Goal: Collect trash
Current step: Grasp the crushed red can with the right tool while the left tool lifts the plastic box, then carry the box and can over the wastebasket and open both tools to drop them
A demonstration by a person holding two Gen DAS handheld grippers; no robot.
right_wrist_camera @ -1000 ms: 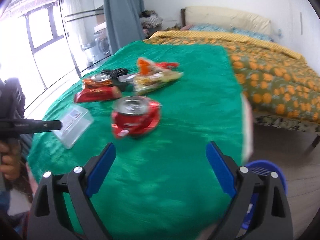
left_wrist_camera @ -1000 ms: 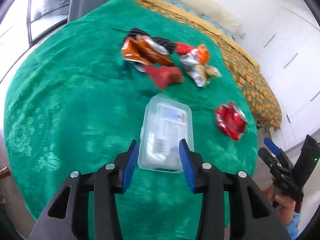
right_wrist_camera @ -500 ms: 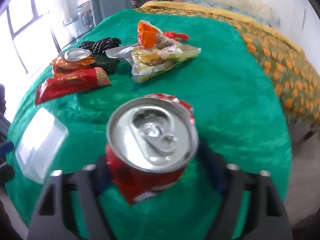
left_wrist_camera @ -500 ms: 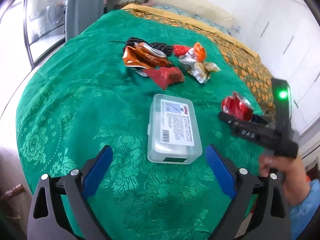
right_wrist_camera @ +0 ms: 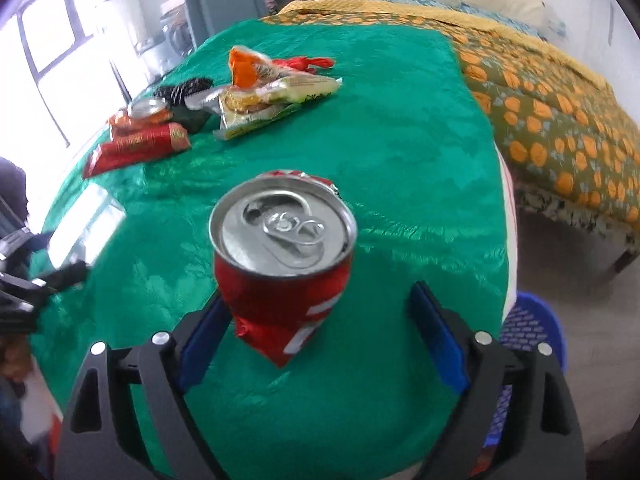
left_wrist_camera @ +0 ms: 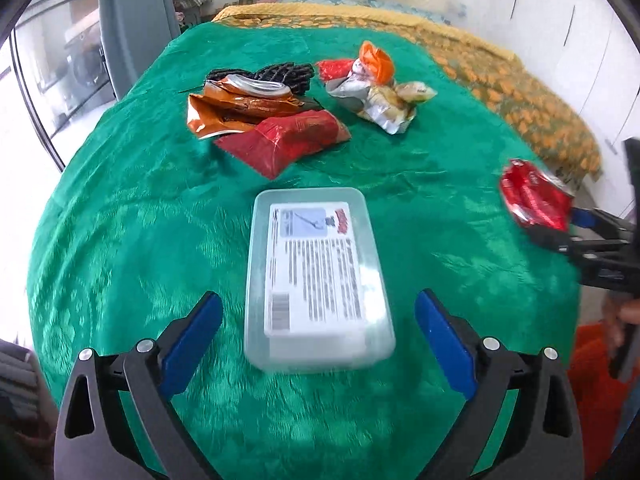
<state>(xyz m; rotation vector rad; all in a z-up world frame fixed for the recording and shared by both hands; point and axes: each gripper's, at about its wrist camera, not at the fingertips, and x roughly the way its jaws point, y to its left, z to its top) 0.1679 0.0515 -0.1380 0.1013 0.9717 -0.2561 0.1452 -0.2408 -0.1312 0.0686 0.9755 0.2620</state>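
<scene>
Right gripper (right_wrist_camera: 316, 324) has its jaws spread around a crushed red can (right_wrist_camera: 284, 264) at frame centre, silver top tilted toward the camera, while the left gripper (left_wrist_camera: 318, 336) gapes wide before a clear plastic box (left_wrist_camera: 316, 276) whose long axis runs away up the green tablecloth (left_wrist_camera: 120, 220).

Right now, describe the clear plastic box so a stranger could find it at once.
On the green tablecloth, look just ahead of the open left gripper, nearer than the wrapper pile. The clear plastic box lies flat there, alone: rigid, rectangular and see-through with a white printed label, unlike the crumpled coloured trash around it.
</scene>
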